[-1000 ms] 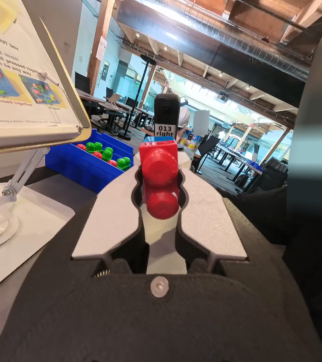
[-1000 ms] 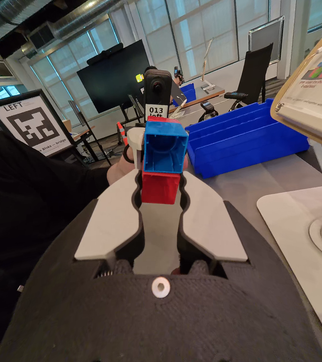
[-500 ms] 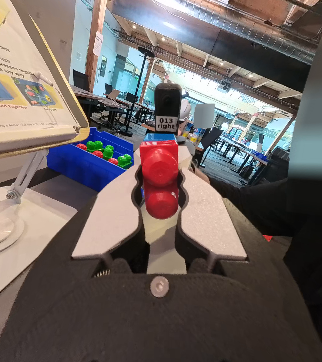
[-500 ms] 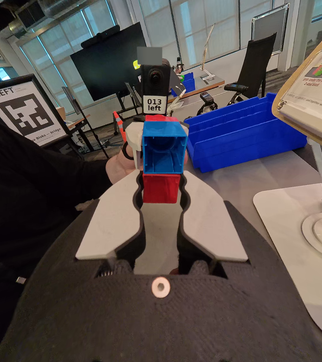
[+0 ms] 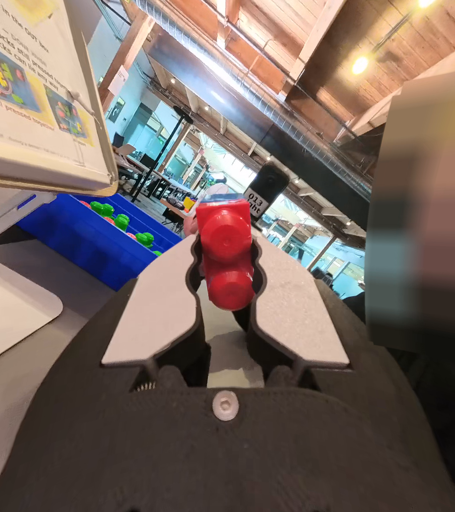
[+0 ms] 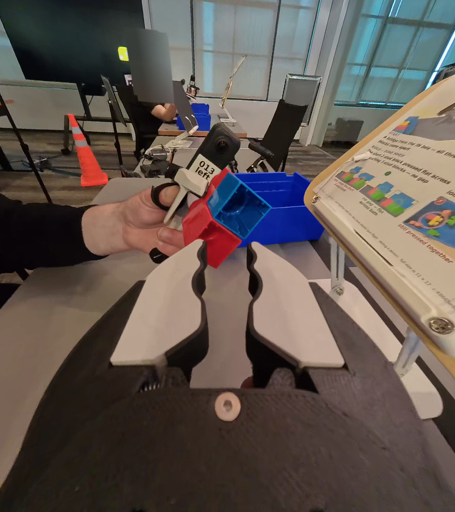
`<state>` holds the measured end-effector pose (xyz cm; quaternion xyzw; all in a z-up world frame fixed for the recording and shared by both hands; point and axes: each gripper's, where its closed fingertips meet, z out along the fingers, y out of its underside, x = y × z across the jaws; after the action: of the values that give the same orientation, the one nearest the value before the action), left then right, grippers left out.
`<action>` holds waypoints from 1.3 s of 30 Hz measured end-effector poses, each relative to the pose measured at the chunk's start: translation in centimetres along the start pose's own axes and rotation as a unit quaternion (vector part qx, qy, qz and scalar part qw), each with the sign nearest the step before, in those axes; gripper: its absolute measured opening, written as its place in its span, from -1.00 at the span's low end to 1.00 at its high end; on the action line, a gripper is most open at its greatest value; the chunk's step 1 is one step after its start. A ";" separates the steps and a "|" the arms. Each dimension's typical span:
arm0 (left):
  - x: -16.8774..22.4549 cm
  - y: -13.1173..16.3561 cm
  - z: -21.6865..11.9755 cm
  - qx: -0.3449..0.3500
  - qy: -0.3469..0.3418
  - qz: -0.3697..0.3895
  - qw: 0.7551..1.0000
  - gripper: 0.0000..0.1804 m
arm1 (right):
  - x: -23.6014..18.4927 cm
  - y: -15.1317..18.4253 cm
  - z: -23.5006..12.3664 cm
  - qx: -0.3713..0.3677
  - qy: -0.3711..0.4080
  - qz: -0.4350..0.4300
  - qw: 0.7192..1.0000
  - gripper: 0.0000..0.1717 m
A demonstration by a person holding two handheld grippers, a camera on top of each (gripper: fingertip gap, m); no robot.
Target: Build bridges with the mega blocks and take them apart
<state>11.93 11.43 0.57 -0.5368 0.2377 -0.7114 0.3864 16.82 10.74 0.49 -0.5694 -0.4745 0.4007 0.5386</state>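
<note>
Take-apart step: the left gripper (image 5: 225, 260) pinches the red block (image 5: 225, 255) — a blue block (image 6: 237, 209) joined to it, both in mid-air; the right gripper (image 6: 226, 257) stands spread and bare — next, presumably, regrip the blue block and pull.

**Bright daylight, wide-angle warp, some motion blur**

Daylight floods through the windows (image 6: 251, 50); ceiling lamps (image 5: 360, 65) flare warmly. Both views bow strongly at the edges. The instruction board (image 5: 27, 91) and the bins (image 5: 90, 238) are smeared by motion. Shadows are soft.
</note>
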 end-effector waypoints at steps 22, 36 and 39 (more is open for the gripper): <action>0.8 1.3 0.9 -0.047 0.011 0.060 0.997 -0.63 | -1.6 -1.2 0.2 0.025 -0.061 0.082 0.994 -0.42; 1.2 1.9 1.6 -0.063 -0.011 0.129 0.990 -0.63 | -2.6 0.1 1.5 0.031 -0.088 0.093 0.991 -0.82; 1.4 1.2 1.2 -0.056 -0.018 0.149 0.987 -0.63 | -2.3 -0.4 1.1 0.030 -0.072 0.067 0.995 -0.79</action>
<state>13.23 9.72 0.82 -0.5286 0.3473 -0.6217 0.4620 15.19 8.78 0.61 -0.5536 -0.4604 0.4900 0.4914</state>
